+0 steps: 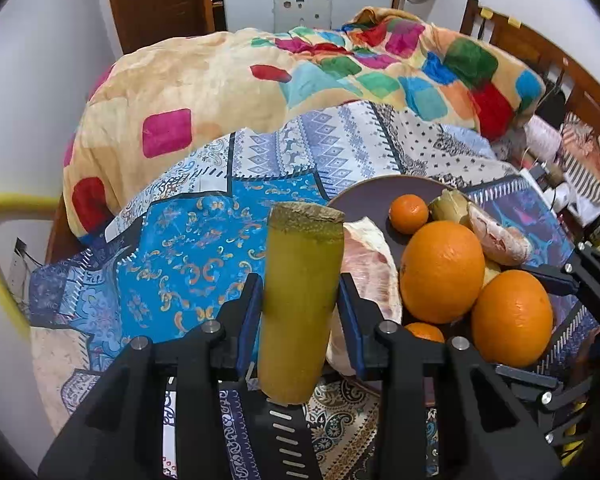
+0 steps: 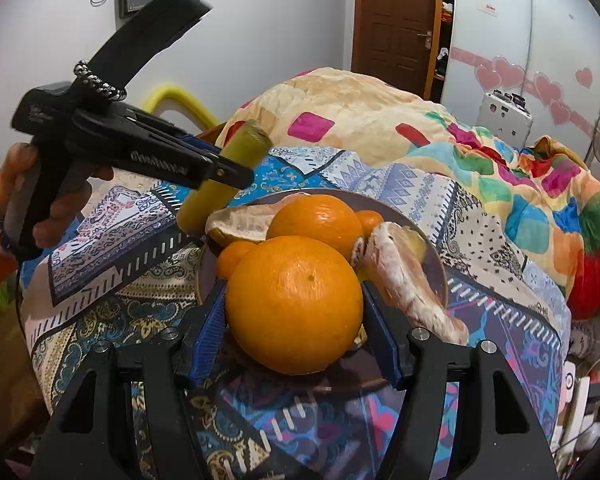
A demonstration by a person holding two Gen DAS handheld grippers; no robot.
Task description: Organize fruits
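My left gripper (image 1: 300,280) is shut on a yellow-green cane stalk piece (image 1: 300,304), held upright above the bedspread left of the plate; in the right wrist view this stalk piece (image 2: 246,140) sticks out past the left gripper (image 2: 240,172). A dark plate (image 1: 364,196) carries two large oranges, small tangerines (image 1: 408,214) and peeled pomelo pieces (image 1: 368,264). My right gripper (image 2: 294,292) is shut on the nearer large orange (image 2: 296,304), its blue pads (image 2: 210,328) against both sides. The other large orange (image 2: 316,220) lies just behind it.
The plate (image 2: 434,256) rests on a patterned blue bedspread (image 1: 188,240). A bulky multicoloured blanket (image 1: 220,80) is heaped behind it. A hand (image 2: 60,200) with an orange sleeve grips the left tool. Clutter (image 1: 572,184) lies along the wooden headboard at the right.
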